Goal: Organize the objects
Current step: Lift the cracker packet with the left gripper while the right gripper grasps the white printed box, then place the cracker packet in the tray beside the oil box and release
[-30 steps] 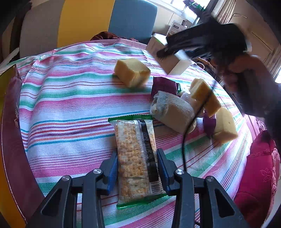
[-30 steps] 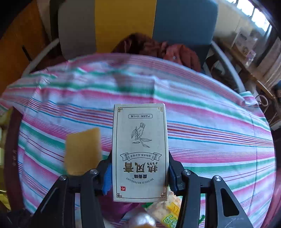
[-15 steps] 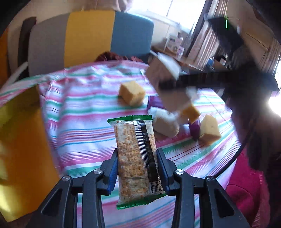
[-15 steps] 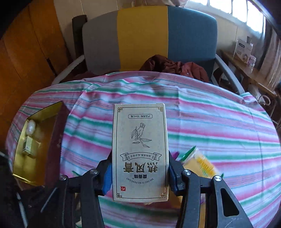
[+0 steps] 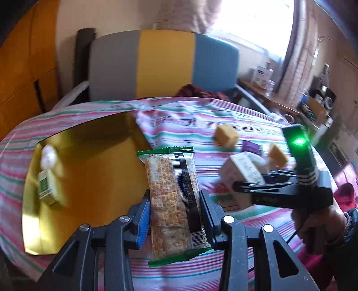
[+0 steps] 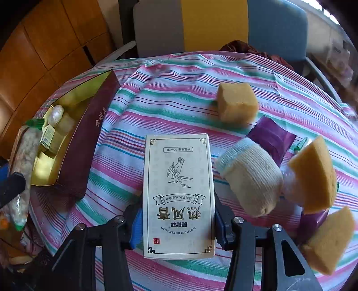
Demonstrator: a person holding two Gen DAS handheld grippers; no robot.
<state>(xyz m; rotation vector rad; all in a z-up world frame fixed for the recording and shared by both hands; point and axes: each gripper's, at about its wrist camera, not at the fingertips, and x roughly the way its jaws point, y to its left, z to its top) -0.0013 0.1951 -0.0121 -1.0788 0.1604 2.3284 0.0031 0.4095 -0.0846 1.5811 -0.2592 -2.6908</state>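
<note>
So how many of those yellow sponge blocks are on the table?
3: one sponge alone mid-table, a second sponge leaning beside the rolled sock, a third sponge nearest. Others may be hidden.

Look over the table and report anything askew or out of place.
Nothing looks damaged or spilled. The sponge blocks, rolled sock and purple packets lie scattered, some piled against each other, on the striped cloth, outside the gold-lined box.

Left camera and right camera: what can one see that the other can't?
Only the left wrist view shows the window and the right gripper's green light. Only the right wrist view shows the maroon outside wall, with gold writing, of the gold-lined box. Both show the cracker packet in the left gripper, the cream carton in the right gripper, and the sponge cubes.
</note>
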